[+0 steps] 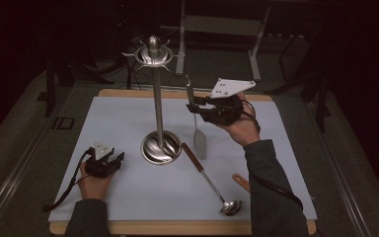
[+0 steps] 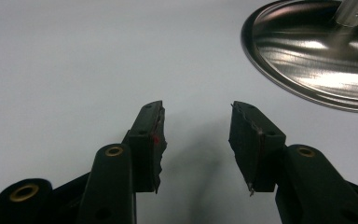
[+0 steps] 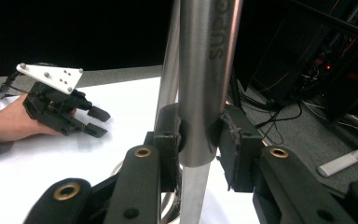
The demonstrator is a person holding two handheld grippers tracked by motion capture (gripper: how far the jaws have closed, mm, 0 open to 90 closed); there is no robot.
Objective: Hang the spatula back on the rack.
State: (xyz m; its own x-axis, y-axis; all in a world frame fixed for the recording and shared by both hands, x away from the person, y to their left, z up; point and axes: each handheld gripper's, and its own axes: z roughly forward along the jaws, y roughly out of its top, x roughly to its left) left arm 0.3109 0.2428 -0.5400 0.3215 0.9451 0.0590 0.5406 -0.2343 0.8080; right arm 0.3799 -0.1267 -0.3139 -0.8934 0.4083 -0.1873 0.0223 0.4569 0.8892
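A steel spatula (image 1: 199, 140) hangs upright, blade down, just right of the utensil stand's pole (image 1: 158, 98). My right gripper (image 1: 193, 105) is shut on its tubular handle (image 3: 207, 70), with the jaws pressing on both sides; the stand's pole (image 3: 170, 60) rises just behind it. The stand has a hooked crown (image 1: 153, 53) and a round shiny base (image 1: 161, 148). My left gripper (image 1: 115, 160) rests low on the white mat, left of the base, open with nothing between its fingers (image 2: 198, 109). It also appears far off in the right gripper view (image 3: 95, 121).
A ladle (image 1: 209, 180) with a brown handle lies on the white mat (image 1: 118, 118), from the stand's base (image 2: 307, 60) toward the front right. Another brown handle (image 1: 241, 181) sticks out beside my right forearm. Dark floor and a metal frame (image 1: 222, 24) lie beyond the table.
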